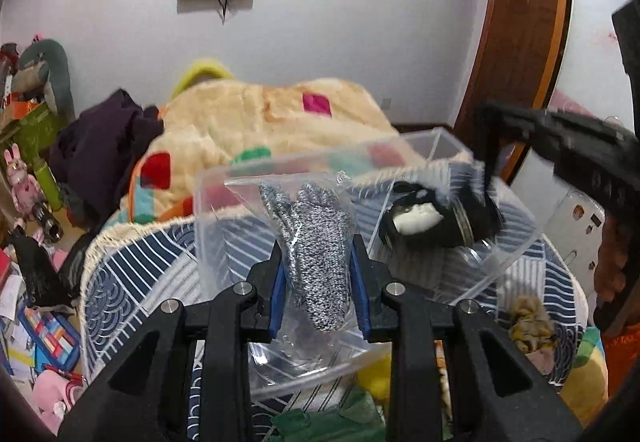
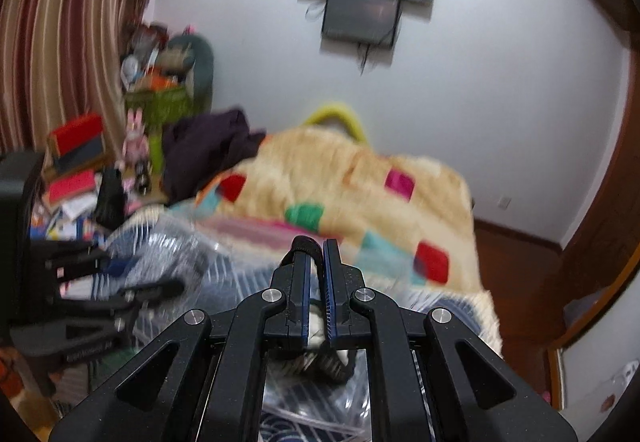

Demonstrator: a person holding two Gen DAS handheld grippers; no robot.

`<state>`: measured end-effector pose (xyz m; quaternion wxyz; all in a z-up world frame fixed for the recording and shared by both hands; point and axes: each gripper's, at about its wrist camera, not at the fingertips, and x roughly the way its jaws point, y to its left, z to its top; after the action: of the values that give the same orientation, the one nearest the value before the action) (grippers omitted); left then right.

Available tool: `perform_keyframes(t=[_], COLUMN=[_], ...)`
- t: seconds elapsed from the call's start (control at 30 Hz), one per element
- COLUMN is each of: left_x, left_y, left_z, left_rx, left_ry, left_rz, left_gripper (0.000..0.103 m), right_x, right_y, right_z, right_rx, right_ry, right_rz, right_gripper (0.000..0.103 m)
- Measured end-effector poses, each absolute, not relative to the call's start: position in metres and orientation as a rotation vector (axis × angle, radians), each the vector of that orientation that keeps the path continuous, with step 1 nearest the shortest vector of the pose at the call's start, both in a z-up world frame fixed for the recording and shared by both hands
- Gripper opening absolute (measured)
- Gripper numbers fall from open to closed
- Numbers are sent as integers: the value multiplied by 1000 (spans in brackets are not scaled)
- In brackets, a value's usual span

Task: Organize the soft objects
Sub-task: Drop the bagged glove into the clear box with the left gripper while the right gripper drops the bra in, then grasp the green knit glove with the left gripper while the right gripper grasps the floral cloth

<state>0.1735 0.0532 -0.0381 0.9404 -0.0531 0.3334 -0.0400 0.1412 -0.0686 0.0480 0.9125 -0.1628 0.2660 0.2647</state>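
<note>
Reference landmark: the clear plastic bin (image 1: 500,242) on the patterned cushion (image 1: 132,270). The bin top is open; access from above is unobstructed over its right half, beside the black-and-white item (image 1: 432,218). The left half is occupied by the bagged grey glove (image 1: 316,242) between the left gripper (image 1: 318,266) fingers. Behind the bin, the piled fleece blanket (image 1: 256,122) blocks passage. Right of the bin, the right gripper (image 2: 316,274) occupies the approach. Left of the bin, floor clutter (image 1: 36,306) restricts access.

No text, label, brand or number is legible in either view. Raised marks on the body of the right tongs (image 1: 592,162) and on the left tongs (image 2: 100,294) are too blurred to read.
</note>
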Motion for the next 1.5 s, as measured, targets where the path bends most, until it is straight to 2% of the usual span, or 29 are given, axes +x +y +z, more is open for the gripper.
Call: perform_keyframes(t=[0.33,0.4,0.43,0.5,0.57,0.7,0.77,0.8,0.87,0.93,1.0,1.23,1.5], left_x=[184,180,178,172,163,150,141,135,123,111,98,68,61], left_y=[53,51,51,50,49,48,46,45,42,40,38,31,36], left_z=[-51,-50,-50,-46,-41,-31,-26,-23,-17,-13,-11,-20,-66], left_rx=[-137,-126,-126,-130,-134,-121,-111,-104,-89,-76,-62,-56,-76], left_ry=[754,754,752,741,721,697,677,666,644,619,599,605,720], left_rz=[-106,-104,-104,-102,-106,-106,-101,-99,-91,-80,-65,-66,-51], left_gripper=[31,35,40,51,58,62,71,73,84,91,97,99,99], right_x=[147,145,143,138,133,114,106,103,96,89,82,68,65], right_y=[-75,-79,-80,-86,-88,-98,-101,-103,-106,-109,-115,-138,-159], right_z=[16,14,14,15,17,25,28,30,34,37,42,39,-3], right_rx=[-364,-360,-358,-357,-358,-364,-357,-355,-356,-356,-345,-288,-253], right_ry=[685,704,711,716,706,660,649,642,621,599,572,560,680], right_rz=[594,602,608,619,622,634,648,653,660,660,655,610,554], right_gripper=[6,7,10,20,43,60,72,74,76,78,84,87,87])
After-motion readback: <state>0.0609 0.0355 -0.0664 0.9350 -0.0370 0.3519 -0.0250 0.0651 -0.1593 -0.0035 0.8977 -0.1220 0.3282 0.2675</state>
